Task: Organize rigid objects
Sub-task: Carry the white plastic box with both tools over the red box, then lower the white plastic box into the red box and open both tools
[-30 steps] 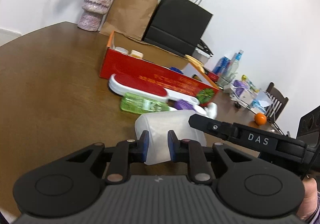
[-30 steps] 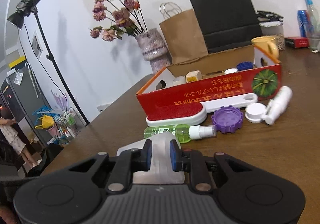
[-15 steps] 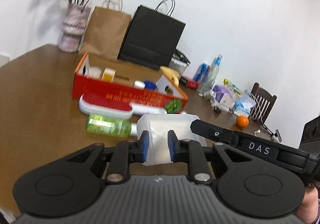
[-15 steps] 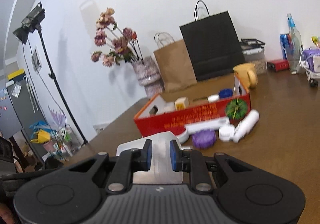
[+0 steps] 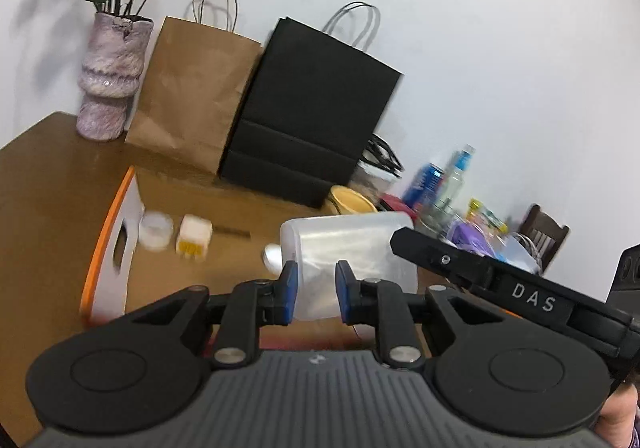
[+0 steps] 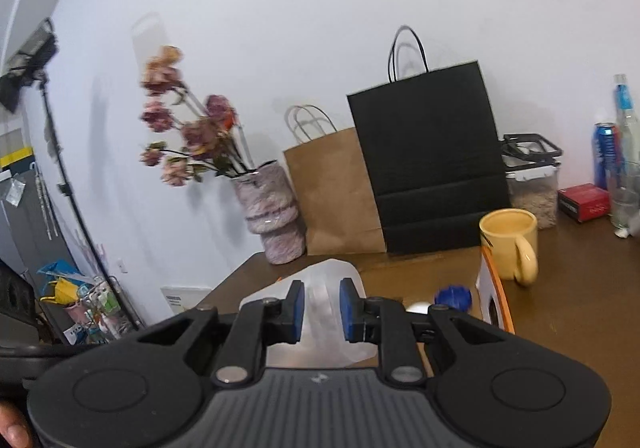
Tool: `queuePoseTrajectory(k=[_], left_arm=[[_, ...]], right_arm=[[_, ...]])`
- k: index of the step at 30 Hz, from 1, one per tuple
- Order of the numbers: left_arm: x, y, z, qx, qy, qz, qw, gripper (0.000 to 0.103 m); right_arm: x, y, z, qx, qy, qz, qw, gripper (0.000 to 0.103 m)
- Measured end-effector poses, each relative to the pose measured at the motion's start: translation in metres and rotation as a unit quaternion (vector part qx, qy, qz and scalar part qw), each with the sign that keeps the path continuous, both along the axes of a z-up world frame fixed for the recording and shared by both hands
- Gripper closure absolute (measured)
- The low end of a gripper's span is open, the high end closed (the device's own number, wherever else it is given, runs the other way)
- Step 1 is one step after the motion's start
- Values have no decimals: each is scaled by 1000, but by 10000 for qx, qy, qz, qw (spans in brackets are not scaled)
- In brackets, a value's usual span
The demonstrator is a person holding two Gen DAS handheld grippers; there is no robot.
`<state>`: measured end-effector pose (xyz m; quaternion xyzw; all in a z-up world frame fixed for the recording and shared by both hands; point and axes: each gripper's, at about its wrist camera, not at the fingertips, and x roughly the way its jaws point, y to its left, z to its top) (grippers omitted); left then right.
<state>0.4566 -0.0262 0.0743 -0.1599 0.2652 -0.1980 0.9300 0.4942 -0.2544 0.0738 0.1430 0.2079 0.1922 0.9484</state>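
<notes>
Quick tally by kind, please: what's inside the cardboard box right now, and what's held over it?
In the box:
Round white lids: 2
White-and-yellow cube: 1
Blue cap: 1
Held above by both grippers:
Translucent plastic container: 1
Total: 5

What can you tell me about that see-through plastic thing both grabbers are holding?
The translucent plastic container looks cloudy white, like thin rigid plastic, with rounded corners and flat sides. It is held up in the air over the open cardboard box, lying roughly level. The left hand-held gripper pinches one edge between its blue pads, and the right hand-held gripper pinches another edge. Nothing else seems to touch it. Whether anything is inside, I cannot tell.
</notes>
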Motion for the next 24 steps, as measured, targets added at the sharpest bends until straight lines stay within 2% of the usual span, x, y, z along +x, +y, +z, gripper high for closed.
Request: queuePoseTrajectory(k=[3, 8, 12, 15, 19, 22, 24], left_arm=[[54, 1, 1, 152, 112, 9, 9998, 83], [140, 7, -25, 253, 731, 230, 9967, 83], [176, 2, -53, 482, 1129, 386, 9917, 83], [193, -4, -69, 590, 1323, 376, 9887, 83], [199, -21, -71, 897, 1193, 269, 9884, 83], [210, -28, -82, 922, 1416, 229, 9854, 83], [214, -28, -89, 941, 1419, 338, 9848, 83]], right_arm=[[59, 4, -9, 73, 321, 20, 9995, 84], [143, 15, -47, 155, 963, 120, 9952, 84], [187, 18, -81, 247, 1510, 114, 9882, 84], [204, 14, -100, 306, 1819, 15, 9828, 84], [212, 3, -113, 447, 2044, -54, 9779, 84], [219, -4, -124, 613, 2300, -131, 9712, 84], [221, -3, -123, 576, 2251, -97, 9726, 84]])
